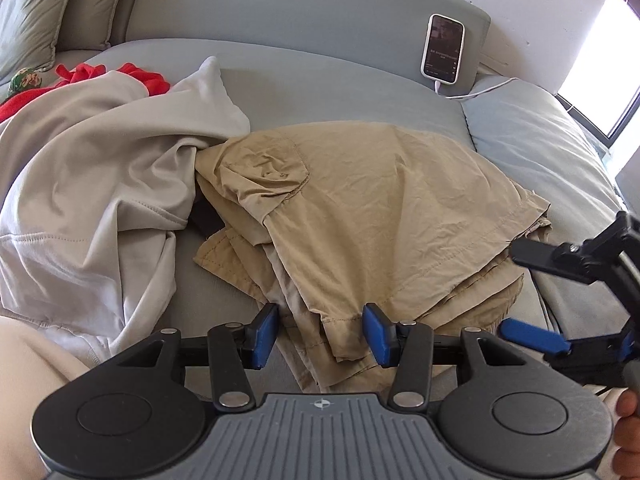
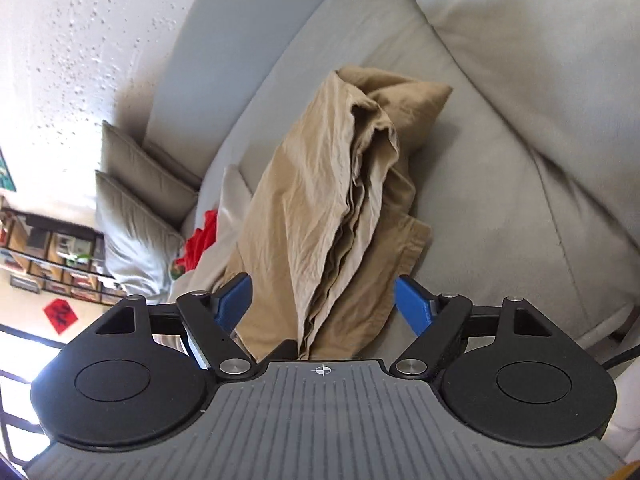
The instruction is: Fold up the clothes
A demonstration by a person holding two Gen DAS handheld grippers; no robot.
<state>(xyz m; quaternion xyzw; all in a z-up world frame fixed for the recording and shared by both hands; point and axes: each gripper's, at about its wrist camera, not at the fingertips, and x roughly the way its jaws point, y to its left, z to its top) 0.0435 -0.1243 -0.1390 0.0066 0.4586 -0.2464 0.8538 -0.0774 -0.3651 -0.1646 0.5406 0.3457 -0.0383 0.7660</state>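
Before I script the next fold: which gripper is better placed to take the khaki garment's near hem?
Left, probably. The left gripper already straddles the khaki garment's near hem, jaws apart. The right gripper stands open beside its right edge.

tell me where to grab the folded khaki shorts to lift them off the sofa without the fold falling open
Grip the khaki shorts at the stacked hem edges nearest the left gripper, coming in low from the near side. All the layers end together there, so one pinch could catch them all. The right gripper stands open at the right-hand edge, probably a good second hold.
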